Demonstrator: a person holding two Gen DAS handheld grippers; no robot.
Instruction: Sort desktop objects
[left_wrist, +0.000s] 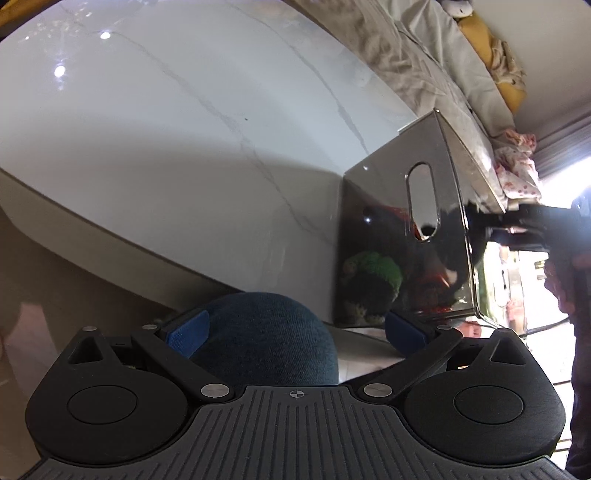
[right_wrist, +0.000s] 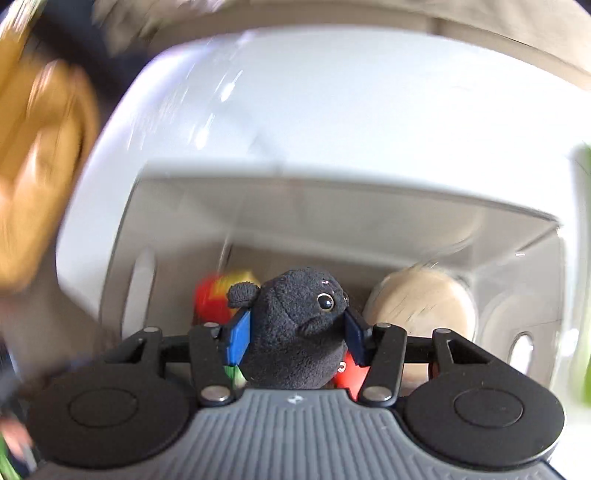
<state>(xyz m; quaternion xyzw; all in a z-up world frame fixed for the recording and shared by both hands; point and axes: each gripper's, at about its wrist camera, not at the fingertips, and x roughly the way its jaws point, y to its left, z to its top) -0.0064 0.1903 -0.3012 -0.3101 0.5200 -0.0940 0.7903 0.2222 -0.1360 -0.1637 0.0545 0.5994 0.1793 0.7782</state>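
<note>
- Right wrist view: the right hand-held gripper (right_wrist: 297, 334) has its blue pads pressed on both sides of a small black plush animal with a glossy bead eye (right_wrist: 295, 328) — it grips the toy, whose head pokes up between the fingers.
- Just beyond and below that hand-held gripper lies the open top of a smoky clear plastic storage bin with oval handle slots (right_wrist: 332, 195). It stands on the white marble-patterned counter (right_wrist: 332, 92).
- Inside the bin, left of the gripped toy, sits a red and yellow object (right_wrist: 218, 295), too blurred to name; right of it rests a rounded beige plush shape (right_wrist: 421, 306).
- Left wrist view: the left hand-held gripper (left_wrist: 295, 328) stands with its blue pads wide apart and gripping nothing; a blue denim-covered rounded shape (left_wrist: 266, 336), part of the person, lies behind the gap.
- Ahead and to the right of the left hand-held gripper the same bin (left_wrist: 402, 229) stands near the counter's (left_wrist: 166, 129) edge — a green knitted item (left_wrist: 376, 273) shows dimly through its dark wall.
- The right hand-held gripper (left_wrist: 480, 218) reaches over the bin's rim from the right.
- Beyond the counter lies a couch with crumpled grey fabric (left_wrist: 424, 55).
</note>
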